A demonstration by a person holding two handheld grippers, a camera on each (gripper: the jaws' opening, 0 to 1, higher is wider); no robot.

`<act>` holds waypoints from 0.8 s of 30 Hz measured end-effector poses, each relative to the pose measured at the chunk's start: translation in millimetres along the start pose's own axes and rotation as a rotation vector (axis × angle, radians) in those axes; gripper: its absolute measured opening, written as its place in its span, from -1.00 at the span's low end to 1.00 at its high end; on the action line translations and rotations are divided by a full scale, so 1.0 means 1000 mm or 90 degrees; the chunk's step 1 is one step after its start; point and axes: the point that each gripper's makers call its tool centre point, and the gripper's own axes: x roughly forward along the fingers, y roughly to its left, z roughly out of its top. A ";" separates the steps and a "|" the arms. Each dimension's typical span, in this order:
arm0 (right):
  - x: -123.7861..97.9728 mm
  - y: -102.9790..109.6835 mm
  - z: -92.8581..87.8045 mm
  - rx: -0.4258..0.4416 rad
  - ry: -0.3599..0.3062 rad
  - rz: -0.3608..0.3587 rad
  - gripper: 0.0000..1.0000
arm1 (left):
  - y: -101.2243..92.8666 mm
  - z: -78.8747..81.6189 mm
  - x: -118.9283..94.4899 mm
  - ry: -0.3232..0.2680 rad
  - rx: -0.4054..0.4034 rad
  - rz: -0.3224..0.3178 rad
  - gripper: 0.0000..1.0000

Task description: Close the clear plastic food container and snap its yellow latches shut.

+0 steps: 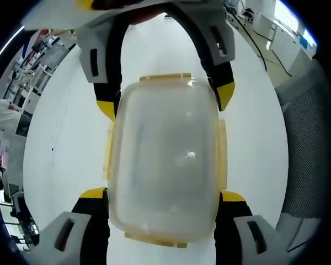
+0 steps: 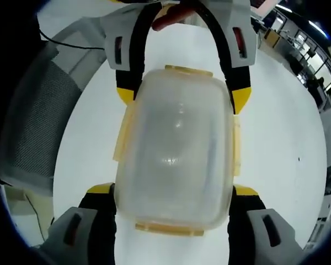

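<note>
A white table [image 1: 55, 127] fills the scene, with a grey mesh chair [image 2: 41, 121] at its edge. On the table, between the two grippers, sits the clear plastic container [image 1: 164, 160] with its lid [image 2: 175, 152] already seated on top.

The left gripper [image 1: 163, 196] reaches in from one end, its jaws spread wide to either side of the container's near corners. The right gripper [image 2: 174, 193] comes from the opposite end, equally wide, yellow tips flanking the box. Whether the tips touch the walls cannot be told.

The yellow latches [image 1: 223, 152] along the long sides and ends appear flared outward, so closing looks done and latching is the step in hand. The next move likely calls for pressing each latch down against the rim while the other gripper steadies the box.
</note>
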 end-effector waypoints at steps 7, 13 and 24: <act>0.002 -0.017 0.006 0.016 0.006 -0.005 0.63 | 0.018 -0.011 0.000 0.007 0.016 -0.003 0.51; 0.003 -0.033 0.007 0.032 -0.002 -0.010 0.63 | 0.036 -0.015 0.004 0.014 0.034 -0.006 0.51; 0.003 -0.062 0.004 0.050 -0.009 -0.016 0.63 | 0.064 -0.015 0.011 0.024 0.056 -0.008 0.51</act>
